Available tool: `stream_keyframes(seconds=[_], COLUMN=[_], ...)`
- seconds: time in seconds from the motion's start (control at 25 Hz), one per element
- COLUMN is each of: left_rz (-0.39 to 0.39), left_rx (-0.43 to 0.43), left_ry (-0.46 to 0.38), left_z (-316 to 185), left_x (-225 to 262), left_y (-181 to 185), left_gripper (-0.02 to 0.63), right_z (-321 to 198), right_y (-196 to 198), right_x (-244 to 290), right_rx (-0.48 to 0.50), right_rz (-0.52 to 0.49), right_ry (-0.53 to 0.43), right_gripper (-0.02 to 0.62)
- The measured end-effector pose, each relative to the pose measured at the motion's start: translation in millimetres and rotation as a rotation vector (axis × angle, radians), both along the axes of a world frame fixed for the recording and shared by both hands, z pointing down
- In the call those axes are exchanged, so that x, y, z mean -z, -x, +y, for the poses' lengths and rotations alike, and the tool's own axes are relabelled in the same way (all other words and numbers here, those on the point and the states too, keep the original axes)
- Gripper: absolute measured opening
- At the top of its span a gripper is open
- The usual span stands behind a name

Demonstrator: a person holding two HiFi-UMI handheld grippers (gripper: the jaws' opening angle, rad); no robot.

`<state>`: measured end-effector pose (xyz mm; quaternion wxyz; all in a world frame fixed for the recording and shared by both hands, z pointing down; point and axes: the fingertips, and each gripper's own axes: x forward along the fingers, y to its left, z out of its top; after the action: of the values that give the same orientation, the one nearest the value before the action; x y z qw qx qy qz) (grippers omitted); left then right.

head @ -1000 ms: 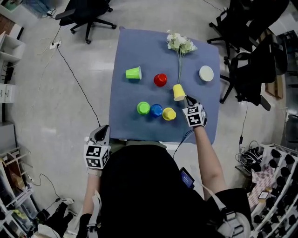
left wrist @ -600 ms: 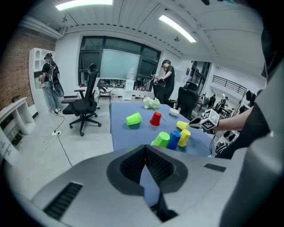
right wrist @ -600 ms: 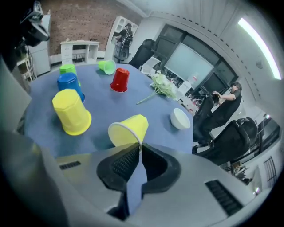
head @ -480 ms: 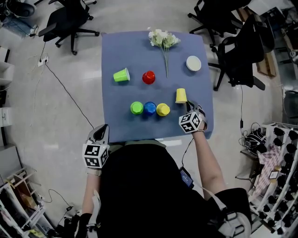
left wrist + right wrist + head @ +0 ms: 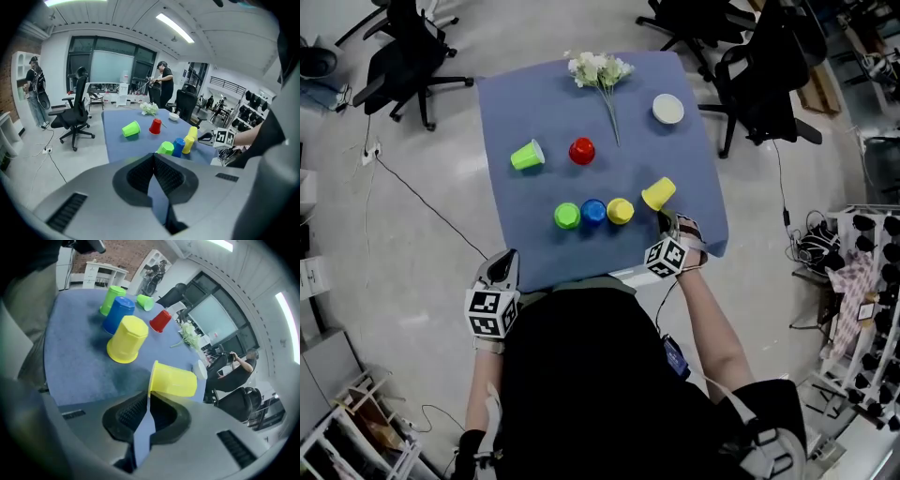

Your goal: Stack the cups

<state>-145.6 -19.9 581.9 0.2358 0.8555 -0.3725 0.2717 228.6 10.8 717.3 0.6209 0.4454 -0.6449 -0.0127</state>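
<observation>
Cups: six noted on the blue-covered bench (image 5: 534,103). Three are set mouth-down in a row nr the front edge, close together, L to R in head view: green cup (image 5: 567,216), blue cup (image 5: 593,212), yellow cup (image 5: 620,211). A second yellow cup (image 5: 658,194) is pinched at its rim by the R tongs (image 5: 661,214), tipped on its side just right of the row, mouth toward the tongs. Whether it touches the cloth can't be told. Lime cup (image 5: 526,156) is seen lying on its side further back; red cup (image 5: 581,150) stands mouth-down beside it, apart. Flowers (image 5: 600,68) and white bowl (image 5: 667,109) are at the far end. L tongs (image 5: 508,258) are closed tight, nothing between, held off the near-left corner. B/w square markers (image 5: 490,314) are carried on the tongs' cubes.
</observation>
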Motion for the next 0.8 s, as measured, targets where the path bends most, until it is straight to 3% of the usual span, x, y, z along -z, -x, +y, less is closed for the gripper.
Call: stream_keyframes(seconds=[0.16,0.36,0.44,0.64,0.8], left_rz=[-0.001,0.001,0.0,0.007,0.008], left_rx=[-0.028,-0.052,-0.059,-0.053,-0.033], left_ry=[0.007,0.015,0.016,0.02,0.022], left_z=[-0.4,-0.4,-0.4,-1.7,-0.6], left_x=[-1.5,-5.7,-5.2,-4.4,-6.7], left_y=[-0.2,1.1,0.8,4.0,8.7], left_gripper=[0.011,0.011,0.011,0.011,0.011], right_z=[18.3,33.7,35.8,24.2,6.6], right_y=[9.1,15.4,16.0,14.8,17.3], right_x=[-12.5,-23.6,-22.0,-7.3,-1.2], right_rx=[0.016,-0.045,-0.109,-0.306,-0.381], right_rz=[0.021,-0.047,-0.123,-0.362,-0.52], right_ry=[0.044,0.082,0.078,0.009,-0.017], right_gripper=[0.034,0.063,0.154,0.195,0.218])
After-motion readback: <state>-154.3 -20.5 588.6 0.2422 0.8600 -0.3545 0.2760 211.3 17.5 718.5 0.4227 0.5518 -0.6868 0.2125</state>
